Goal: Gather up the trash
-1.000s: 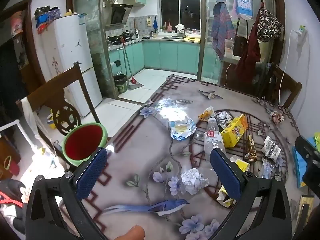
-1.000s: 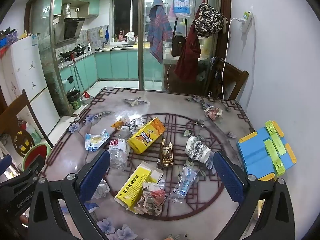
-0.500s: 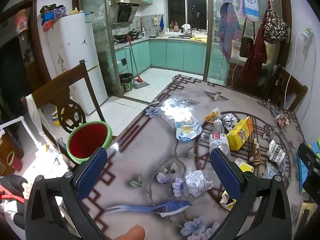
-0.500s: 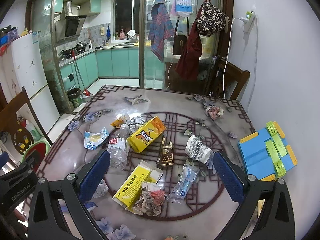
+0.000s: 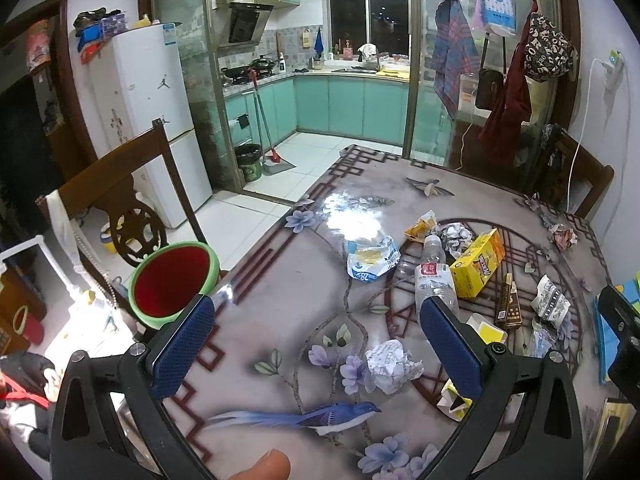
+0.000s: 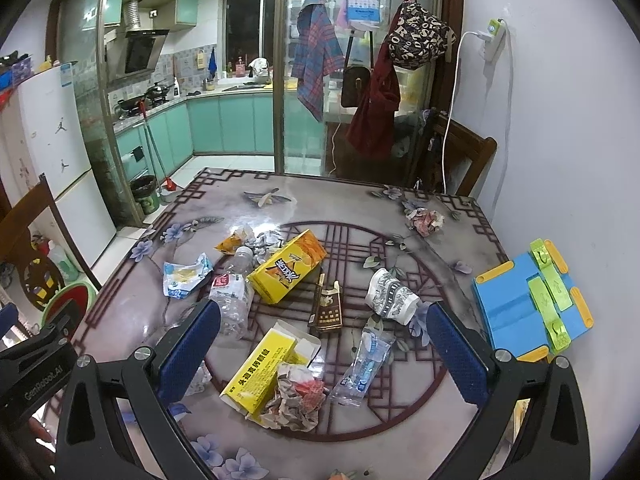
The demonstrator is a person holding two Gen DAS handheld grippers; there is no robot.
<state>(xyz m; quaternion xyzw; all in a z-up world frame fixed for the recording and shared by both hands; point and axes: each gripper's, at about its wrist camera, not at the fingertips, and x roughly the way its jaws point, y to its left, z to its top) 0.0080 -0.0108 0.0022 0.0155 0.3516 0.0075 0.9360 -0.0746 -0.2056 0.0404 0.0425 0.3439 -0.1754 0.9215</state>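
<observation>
Trash lies scattered over a flower-patterned table (image 5: 280,300). A crumpled white paper ball (image 5: 392,366) sits just ahead of my open left gripper (image 5: 316,340). Farther off lie a clear plastic bottle (image 5: 434,280), a blue-white wrapper (image 5: 370,260) and a yellow box (image 5: 478,264). My open right gripper (image 6: 320,344) hovers over a yellow carton (image 6: 264,372), a crumpled paper wad (image 6: 296,398), a clear sachet (image 6: 366,360), a brown cigarette pack (image 6: 329,308) and a crushed printed cup (image 6: 390,294). A green bin with a red inside (image 5: 170,282) stands off the table's left edge.
A wooden chair (image 5: 116,200) stands by the bin on the left. A blue and yellow plastic object (image 6: 532,300) lies at the table's right edge by the wall. Another chair (image 6: 460,156) sits behind the table. A crumpled pink wad (image 6: 424,220) lies at the far right corner.
Both grippers have drawn back and risen slightly, so the table and trash look a little farther away. Nothing on the table has moved, and both grippers stay open.
</observation>
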